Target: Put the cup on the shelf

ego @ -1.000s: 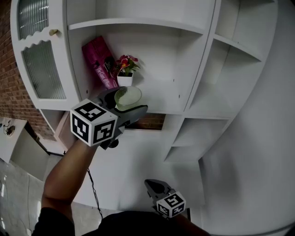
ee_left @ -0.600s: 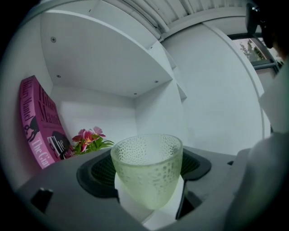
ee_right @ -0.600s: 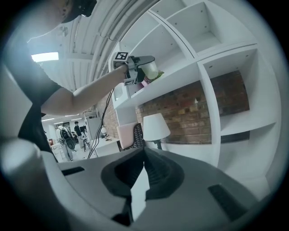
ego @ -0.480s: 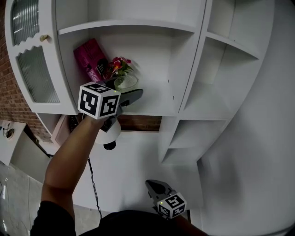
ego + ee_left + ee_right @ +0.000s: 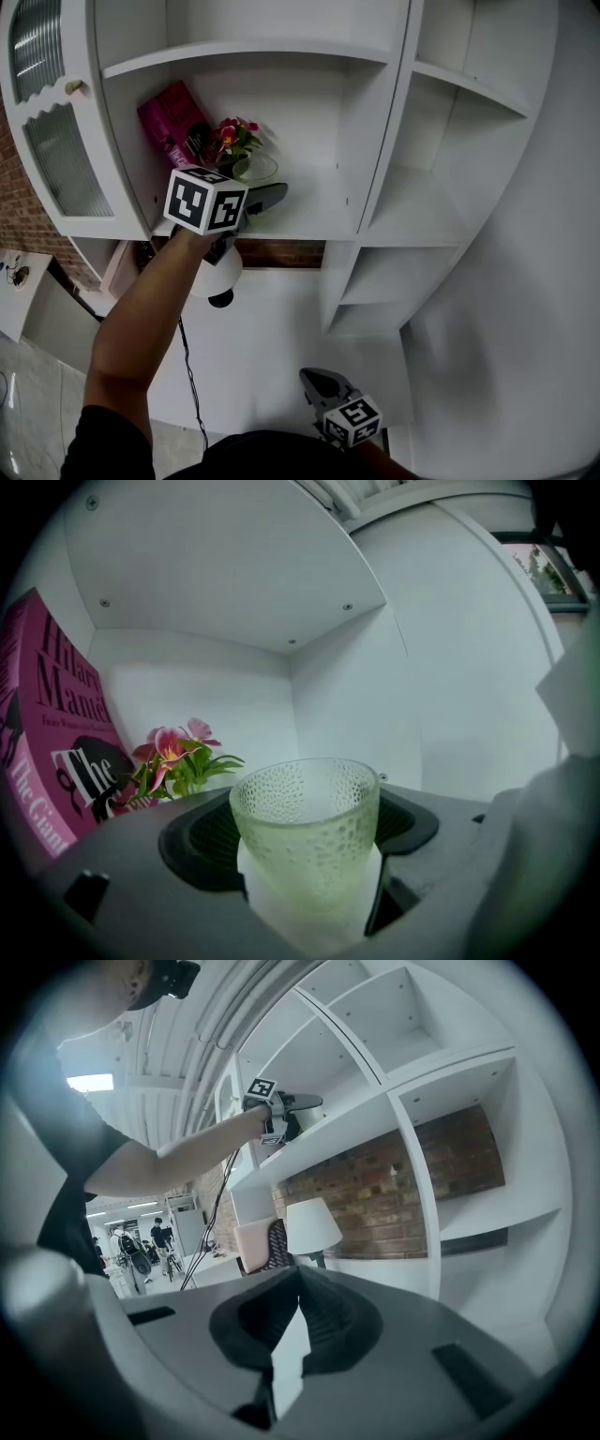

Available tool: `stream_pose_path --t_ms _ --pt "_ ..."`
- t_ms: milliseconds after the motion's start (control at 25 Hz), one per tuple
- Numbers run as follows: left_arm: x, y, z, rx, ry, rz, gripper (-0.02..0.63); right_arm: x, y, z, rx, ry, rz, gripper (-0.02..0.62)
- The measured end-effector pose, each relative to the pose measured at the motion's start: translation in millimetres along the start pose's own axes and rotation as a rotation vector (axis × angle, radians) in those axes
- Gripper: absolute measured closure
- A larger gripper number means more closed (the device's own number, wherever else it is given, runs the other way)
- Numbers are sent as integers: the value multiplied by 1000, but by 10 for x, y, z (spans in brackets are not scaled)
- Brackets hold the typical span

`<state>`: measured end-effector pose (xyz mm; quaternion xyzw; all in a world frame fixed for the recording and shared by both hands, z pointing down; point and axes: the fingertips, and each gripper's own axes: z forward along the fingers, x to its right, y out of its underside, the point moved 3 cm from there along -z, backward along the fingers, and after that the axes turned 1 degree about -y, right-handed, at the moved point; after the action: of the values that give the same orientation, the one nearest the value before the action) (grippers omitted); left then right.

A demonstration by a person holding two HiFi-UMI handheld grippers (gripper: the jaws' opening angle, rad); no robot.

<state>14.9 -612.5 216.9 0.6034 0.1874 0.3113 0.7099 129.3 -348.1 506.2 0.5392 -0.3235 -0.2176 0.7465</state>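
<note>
A pale green dimpled glass cup stands upright between the jaws of my left gripper, which is shut on it. In the head view the left gripper reaches into the white shelf compartment, and the cup hangs over the board just right of the flower pot. Whether its base touches the board I cannot tell. My right gripper stays low near my body, shut with nothing in it.
A pink book leans at the compartment's back left, with a small pot of pink flowers beside it. A glass-paned cabinet door closes the left side. More open compartments lie to the right. A white lamp stands below the shelf.
My left gripper has carried the cup up and further into the compartment, closer to the flower pot. The right gripper has hardly moved.
</note>
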Motion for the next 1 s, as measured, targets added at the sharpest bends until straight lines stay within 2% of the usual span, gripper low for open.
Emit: stream_pose_path --t_ms 560,720,1000 --pt "17 63 50 -28 26 19 209 1 -1 9 -8 -14 -5 591" --pt "-3 61 3 -32 11 34 205 1 2 19 -7 -15 -10 591" --pt "1 14 -234 -2 11 38 196 -34 20 49 -14 -21 -26 591"
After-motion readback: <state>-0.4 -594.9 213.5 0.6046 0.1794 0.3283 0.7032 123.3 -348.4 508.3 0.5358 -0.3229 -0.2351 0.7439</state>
